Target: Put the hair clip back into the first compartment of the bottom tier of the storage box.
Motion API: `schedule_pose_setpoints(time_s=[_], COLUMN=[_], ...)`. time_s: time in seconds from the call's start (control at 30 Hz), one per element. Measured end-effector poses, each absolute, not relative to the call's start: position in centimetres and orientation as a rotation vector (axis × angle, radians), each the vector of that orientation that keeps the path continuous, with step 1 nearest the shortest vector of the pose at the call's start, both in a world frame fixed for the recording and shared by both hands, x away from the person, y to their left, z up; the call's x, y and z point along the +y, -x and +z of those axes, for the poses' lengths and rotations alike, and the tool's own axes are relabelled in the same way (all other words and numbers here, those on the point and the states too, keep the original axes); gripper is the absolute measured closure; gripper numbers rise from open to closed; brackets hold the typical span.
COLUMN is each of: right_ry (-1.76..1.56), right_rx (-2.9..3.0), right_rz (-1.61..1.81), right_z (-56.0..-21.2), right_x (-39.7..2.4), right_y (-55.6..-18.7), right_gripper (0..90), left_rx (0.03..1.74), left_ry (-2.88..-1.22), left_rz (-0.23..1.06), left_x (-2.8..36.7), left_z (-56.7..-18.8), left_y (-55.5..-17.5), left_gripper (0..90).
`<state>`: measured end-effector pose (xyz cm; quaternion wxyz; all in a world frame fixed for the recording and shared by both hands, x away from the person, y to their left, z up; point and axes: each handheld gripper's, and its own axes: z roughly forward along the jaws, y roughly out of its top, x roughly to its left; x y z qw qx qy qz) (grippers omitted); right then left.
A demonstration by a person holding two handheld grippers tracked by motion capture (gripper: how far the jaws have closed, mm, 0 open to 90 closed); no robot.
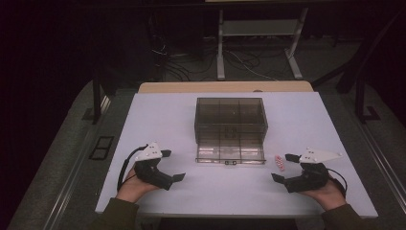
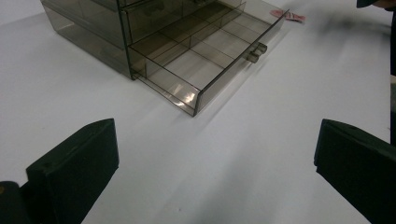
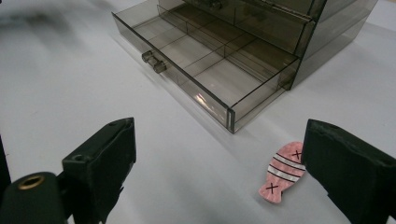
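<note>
A smoky clear drawer box (image 1: 231, 115) stands mid-table, its bottom drawer (image 1: 231, 152) pulled out toward me; the divided compartments look bare (image 2: 205, 65) (image 3: 210, 60). A small pink fish-shaped piece (image 1: 279, 163) (image 3: 282, 172) with stripes and black crosses lies flat on the white table, right of the drawer's front corner. My right gripper (image 1: 284, 167) is open, just right of the fish, which sits by its right-hand jaw in the right gripper view. My left gripper (image 1: 172, 166) is open with nothing between its jaws, left of the drawer.
The white tabletop (image 1: 158, 124) has free room on both sides of the box. Beyond its far edge stand a pale table frame (image 1: 258, 43) and loose cables (image 1: 191, 62) on a dark floor. Both hands rest near the front edge.
</note>
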<state>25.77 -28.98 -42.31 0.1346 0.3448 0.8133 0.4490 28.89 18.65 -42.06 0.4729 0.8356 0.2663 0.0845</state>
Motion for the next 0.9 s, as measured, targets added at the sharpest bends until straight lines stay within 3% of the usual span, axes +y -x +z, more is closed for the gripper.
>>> schedule_pose_setpoints(time_s=[0.9], right_ry=[-1.026], right_rx=[2.356], right_rz=[1.288], right_z=[-41.83], right_x=[-29.31], right_y=[-26.26], right_gripper=[9.7], left_rx=[0.652], left_ry=[-2.023], left_rz=[0.192], left_x=[18.91], left_z=[-42.30], left_y=[-28.85], left_gripper=[0.0])
